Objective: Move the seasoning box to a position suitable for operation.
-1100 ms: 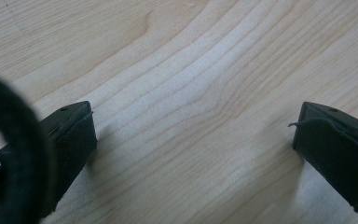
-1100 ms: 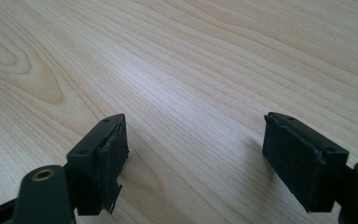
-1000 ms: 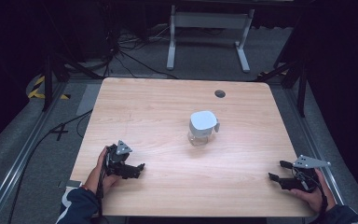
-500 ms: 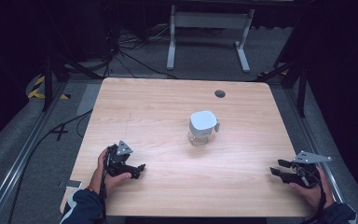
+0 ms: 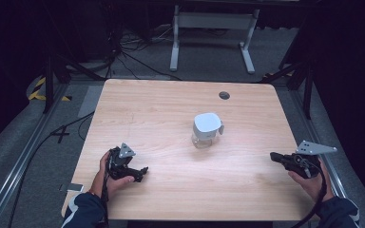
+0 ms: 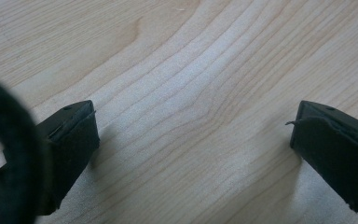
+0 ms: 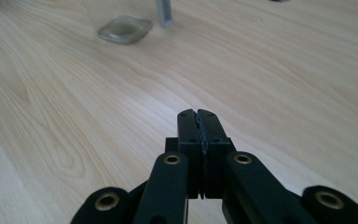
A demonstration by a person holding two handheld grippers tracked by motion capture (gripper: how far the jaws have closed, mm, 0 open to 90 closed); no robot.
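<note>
A clear glass container with a white lid point(image 5: 206, 128) stands upright near the middle of the wooden table point(image 5: 161, 109); its glass base point(image 7: 123, 29) lies far ahead in the right gripper view. My left gripper point(image 5: 144, 171) rests low on the table's front left, its jaws wide open over bare wood point(image 6: 191, 140). My right gripper point(image 5: 273, 156) is held above the table's front right edge and points left. Its jaws have just been closing and now meet pad to pad point(image 7: 199, 114), with nothing between them. Both grippers are well away from the container.
A small round hole point(image 5: 224, 95) sits near the table's far edge. Beyond the table stand a white metal frame point(image 5: 214, 21) and cables on the grey floor. The right hand is close to the table's right edge.
The right gripper's jaws have gone from spread to closed, and that hand has lifted a little and shifted. The left gripper and the container have kept still.
</note>
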